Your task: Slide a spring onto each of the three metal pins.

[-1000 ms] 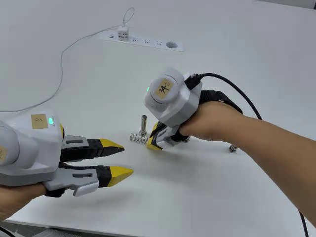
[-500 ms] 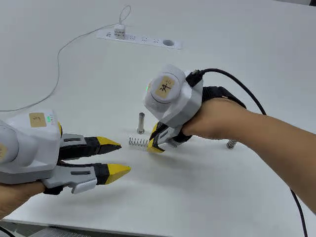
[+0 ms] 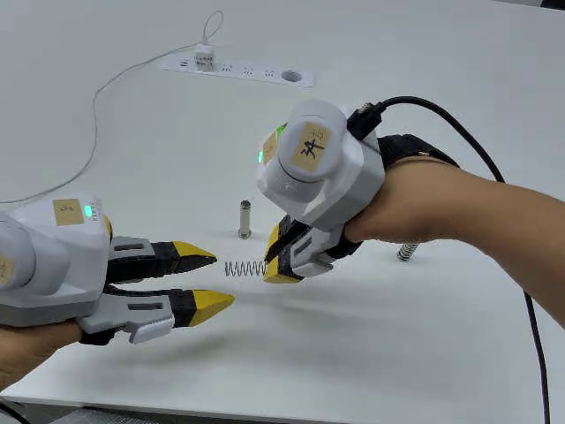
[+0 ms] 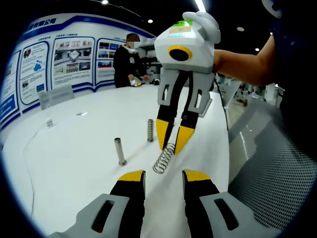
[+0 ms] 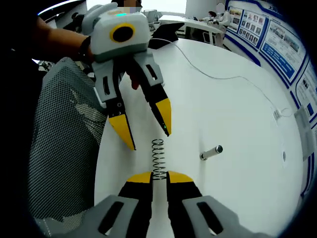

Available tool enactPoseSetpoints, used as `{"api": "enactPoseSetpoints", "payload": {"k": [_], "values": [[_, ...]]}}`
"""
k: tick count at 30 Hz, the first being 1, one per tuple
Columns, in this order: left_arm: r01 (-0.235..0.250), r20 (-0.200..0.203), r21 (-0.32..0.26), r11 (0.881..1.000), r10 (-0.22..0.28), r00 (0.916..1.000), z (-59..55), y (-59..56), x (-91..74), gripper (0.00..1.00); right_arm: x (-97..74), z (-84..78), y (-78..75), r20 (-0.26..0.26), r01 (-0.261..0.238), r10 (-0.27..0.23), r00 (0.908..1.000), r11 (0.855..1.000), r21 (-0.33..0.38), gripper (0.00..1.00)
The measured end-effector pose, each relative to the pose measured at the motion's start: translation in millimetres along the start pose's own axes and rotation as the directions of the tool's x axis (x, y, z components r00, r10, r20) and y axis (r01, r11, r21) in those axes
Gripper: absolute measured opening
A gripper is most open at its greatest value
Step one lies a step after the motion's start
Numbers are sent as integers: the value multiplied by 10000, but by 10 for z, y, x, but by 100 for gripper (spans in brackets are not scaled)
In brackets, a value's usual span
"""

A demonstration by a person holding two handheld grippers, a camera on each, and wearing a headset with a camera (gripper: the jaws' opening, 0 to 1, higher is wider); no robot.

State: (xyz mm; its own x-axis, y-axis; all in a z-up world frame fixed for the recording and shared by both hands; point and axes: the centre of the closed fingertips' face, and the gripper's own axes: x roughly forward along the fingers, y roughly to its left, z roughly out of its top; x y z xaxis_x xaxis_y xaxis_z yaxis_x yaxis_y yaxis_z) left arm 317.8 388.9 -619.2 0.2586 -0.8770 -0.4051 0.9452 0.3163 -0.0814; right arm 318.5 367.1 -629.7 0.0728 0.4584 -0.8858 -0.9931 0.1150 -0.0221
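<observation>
Head view: right gripper point(image 3: 281, 265) clamped on one end of the spring point(image 3: 244, 268), free end pointing at left gripper point(image 3: 210, 278).
Left gripper: jaws apart, holding nothing.
Bare pin point(image 3: 245, 218): upright on worktop point(image 3: 397, 353), just behind spring.
Handling: likely light, springy, apt to flick away; grip an end coil gently, leaving the bore clear.

Toward the near edge of the surface point(image 3: 371, 353), a spring point(image 3: 245, 267) stretches sideways, its right end gripped in the tips of the right hand-held gripper point(image 3: 274, 267) and its left end pointing at the left hand-held gripper point(image 3: 222, 280), just apart from it. An upright metal pin point(image 3: 244, 218) stands just behind the spring, and a second spring point(image 3: 406, 252) sits further right, behind the person's forearm point(image 3: 459, 212). The power strip point(image 3: 237, 71) lies well back toward the far edge, its cable point(image 3: 88, 97) trailing leftward.
</observation>
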Motion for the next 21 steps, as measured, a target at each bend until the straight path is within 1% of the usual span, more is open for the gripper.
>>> {"api": "enactPoseSetpoints", "payload": {"k": [5, 11, 15, 21], "values": [[153, 64, 246, 9996, -154, 9999, 47, -48, 22, 28, -15, 42, 28, -32, -91, 90, 10000, 9992, -388, 11], [299, 20, 430, 9986, -300, 9995, 39, -83, 27, 23, -34, 76, 75, 148, -260, 275, 9995, 9954, -926, 11], [410, -24, 522, 9978, -409, 9992, 19, -110, 32, 17, -28, 55, 57, 65, -240, 248, 9997, 9950, -969, 11], [489, -198, 460, 9977, -480, 9987, -46, -128, 80, 19, -5, 31, 45, -29, -303, 301, 9995, 9960, -843, 11]]}}
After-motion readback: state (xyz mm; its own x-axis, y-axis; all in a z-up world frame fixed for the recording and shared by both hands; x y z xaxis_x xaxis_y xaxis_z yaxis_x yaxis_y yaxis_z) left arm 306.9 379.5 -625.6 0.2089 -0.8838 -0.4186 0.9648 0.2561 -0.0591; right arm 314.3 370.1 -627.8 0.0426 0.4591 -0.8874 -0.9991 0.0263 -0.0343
